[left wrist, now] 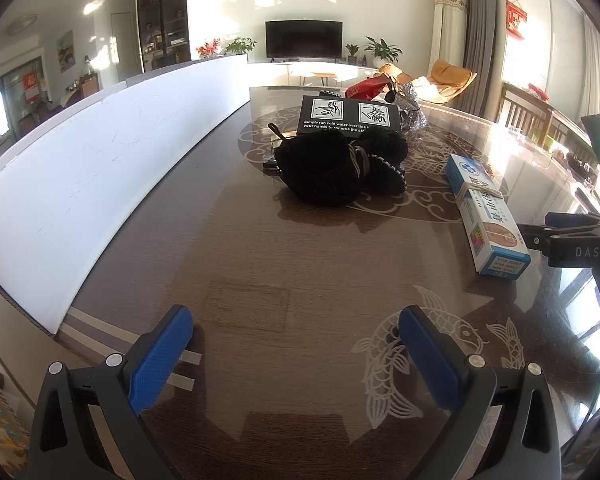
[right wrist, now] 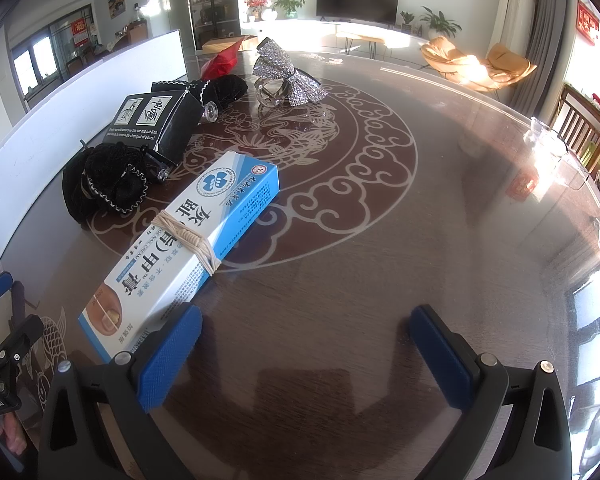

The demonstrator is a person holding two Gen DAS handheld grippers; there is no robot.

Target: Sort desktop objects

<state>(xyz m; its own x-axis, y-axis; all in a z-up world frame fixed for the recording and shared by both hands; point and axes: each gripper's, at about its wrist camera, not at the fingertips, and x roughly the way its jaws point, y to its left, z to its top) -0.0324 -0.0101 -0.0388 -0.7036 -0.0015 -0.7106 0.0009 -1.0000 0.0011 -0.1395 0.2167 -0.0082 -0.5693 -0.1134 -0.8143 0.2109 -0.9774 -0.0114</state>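
The sorting looks like it has hardly begun. Both grippers hang low over the tabletop (right wrist: 380,260) with nothing in them. The left gripper (left wrist: 296,344) has its fingers spread wide, and the right gripper (right wrist: 306,346) does too.

The blue and white box (right wrist: 188,240), with a rubber band round its middle, lies at about 10 o'clock from the right gripper, touching or nearly touching its left finger. Past it, at 11 o'clock, sit a black fuzzy pouch (right wrist: 104,184) and a black box (right wrist: 156,124). The pouch is just beside the black box. Farther off at 12 o'clock are a sparkly silver bow (right wrist: 288,76) and something red (right wrist: 220,62), maybe a bag; it is hard to tell.

A long white board (left wrist: 100,168) stands along the left edge. Everything still lies loose in one bunch, so all of it is left to sort.
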